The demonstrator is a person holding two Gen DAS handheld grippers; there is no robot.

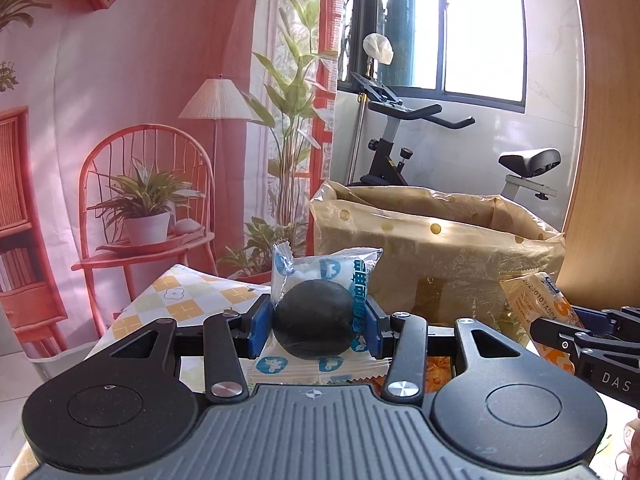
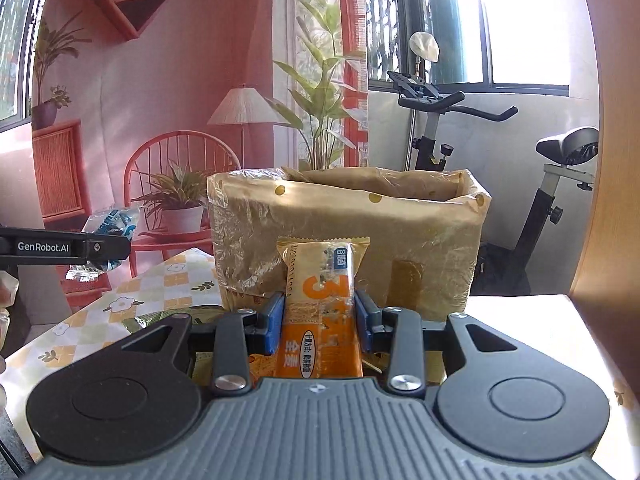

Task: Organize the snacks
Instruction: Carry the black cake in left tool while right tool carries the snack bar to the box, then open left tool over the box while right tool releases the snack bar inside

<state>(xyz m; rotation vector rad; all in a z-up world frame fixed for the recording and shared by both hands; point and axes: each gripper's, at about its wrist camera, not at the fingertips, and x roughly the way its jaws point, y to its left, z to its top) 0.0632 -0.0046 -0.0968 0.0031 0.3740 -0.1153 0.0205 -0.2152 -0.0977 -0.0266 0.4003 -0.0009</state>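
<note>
Blue pads of our left gripper clamp a dark round snack in its clear wrapper, our right gripper pinches an orange bar, both carried clear of the table, probably for dropping into the lined box ahead.

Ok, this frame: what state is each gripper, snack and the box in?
Left gripper: shut on the dark snack.
Dark snack: wrapped, held off the table.
Right gripper: shut on the orange bar.
Orange bar: wrapped, held upright.
Box: open at the top, plastic-lined, contents not visible.
Table: covered with a checked cloth.
</note>
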